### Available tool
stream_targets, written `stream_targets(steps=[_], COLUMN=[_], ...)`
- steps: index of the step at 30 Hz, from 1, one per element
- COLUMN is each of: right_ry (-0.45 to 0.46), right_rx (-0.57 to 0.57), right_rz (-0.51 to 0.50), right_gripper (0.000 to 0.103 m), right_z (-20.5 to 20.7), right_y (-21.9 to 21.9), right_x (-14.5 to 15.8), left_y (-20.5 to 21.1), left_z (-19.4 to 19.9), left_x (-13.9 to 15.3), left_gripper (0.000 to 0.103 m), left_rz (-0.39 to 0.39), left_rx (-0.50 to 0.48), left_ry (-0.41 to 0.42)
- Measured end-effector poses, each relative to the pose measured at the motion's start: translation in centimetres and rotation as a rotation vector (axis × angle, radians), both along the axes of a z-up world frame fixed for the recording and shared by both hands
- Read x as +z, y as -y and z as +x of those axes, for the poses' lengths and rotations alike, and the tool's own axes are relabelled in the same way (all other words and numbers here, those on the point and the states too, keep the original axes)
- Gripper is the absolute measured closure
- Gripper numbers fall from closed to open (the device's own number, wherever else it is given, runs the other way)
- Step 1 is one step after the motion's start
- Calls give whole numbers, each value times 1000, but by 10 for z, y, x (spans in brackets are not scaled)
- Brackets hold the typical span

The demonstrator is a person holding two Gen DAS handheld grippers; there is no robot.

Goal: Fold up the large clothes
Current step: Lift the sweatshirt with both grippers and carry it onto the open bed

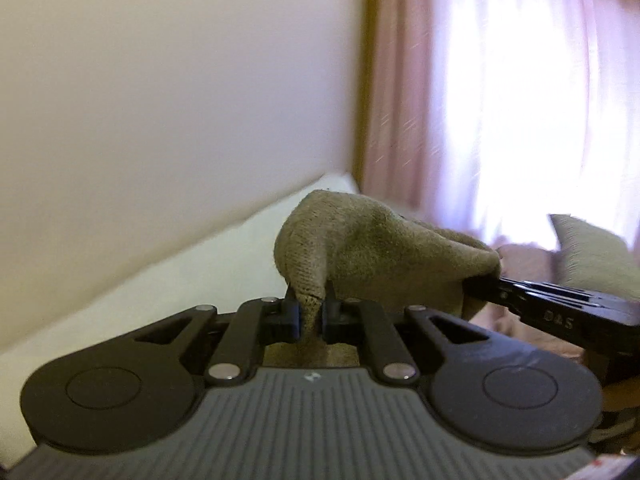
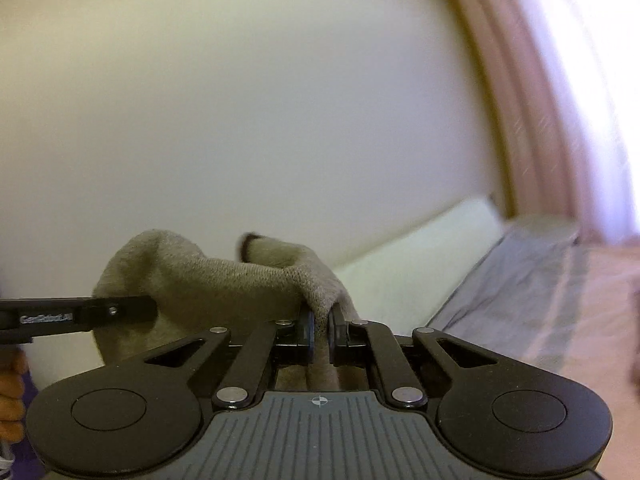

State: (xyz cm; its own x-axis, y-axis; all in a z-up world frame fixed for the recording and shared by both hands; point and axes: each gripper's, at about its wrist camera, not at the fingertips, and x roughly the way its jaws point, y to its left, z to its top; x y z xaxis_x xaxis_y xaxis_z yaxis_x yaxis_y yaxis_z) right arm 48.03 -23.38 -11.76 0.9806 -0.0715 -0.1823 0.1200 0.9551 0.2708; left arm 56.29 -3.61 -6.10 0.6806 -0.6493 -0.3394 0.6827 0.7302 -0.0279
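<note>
Both grippers are closed on the same beige knitted garment (image 1: 360, 248). My left gripper (image 1: 311, 312) pinches a fold of the knit between its two black pads, and the cloth rises above the tips in a hump. My right gripper (image 2: 320, 330) also clamps a fold of it, with the fabric hanging down between the fingers. The garment is stretched between the two, held up in the air. In the left wrist view I see the right gripper entering from the right, its tips buried in the cloth. Behind stand a cream wall (image 1: 160, 100), a white headboard (image 2: 420, 252), a grey bedsheet (image 2: 520, 296) and pink curtains (image 1: 400, 100).
</note>
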Motion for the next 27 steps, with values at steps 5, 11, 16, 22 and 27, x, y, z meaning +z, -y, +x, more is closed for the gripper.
stream_targets(steps=[5, 11, 16, 22, 27], right_ry=[124, 149, 130, -232, -646], right_rx=[-97, -254, -415, -515, -587], right_rz=[-33, -142, -169, -181, -94], right_gripper=[100, 100, 100, 62, 37], right_z=[-103, -241, -372, -519, -626], right_y=[20, 47, 72, 91, 81], right_x=[70, 133, 161, 133, 33], left_y=[34, 79, 126, 201, 223], left_z=[-84, -194, -308, -422, -493], left_x=[63, 122, 139, 87, -21], left_gripper=[97, 97, 96, 84, 71], left_rz=[-50, -131, -170, -58, 243], left_rx=[-126, -297, -474, -627, -620], left_ry=[114, 140, 107, -41, -245])
